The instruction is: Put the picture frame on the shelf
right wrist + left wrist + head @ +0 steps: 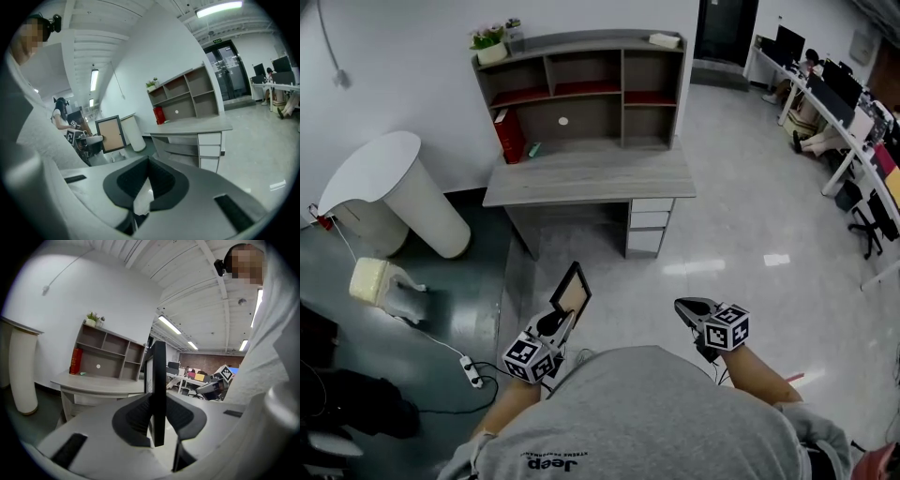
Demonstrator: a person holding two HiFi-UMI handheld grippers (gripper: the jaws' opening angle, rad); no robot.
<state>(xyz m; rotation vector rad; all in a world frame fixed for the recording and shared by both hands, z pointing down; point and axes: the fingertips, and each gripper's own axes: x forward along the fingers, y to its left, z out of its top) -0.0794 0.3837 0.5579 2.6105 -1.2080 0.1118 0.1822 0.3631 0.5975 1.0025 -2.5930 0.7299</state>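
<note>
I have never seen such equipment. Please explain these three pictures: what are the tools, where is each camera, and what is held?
A person holds a hand tool with two jaws, a gripper, in each hand. The head view looks down from a camera on the person's head; each gripper view comes from a camera on that tool. The left gripper is shut on a picture frame, seen edge-on in its own view. The right gripper is shut and empty. Ahead stands a desk with a shelf on it; a red book stands on the desk.

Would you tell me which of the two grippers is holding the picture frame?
The left gripper, jaws clamped on the picture frame; the right gripper holds nothing.
</note>
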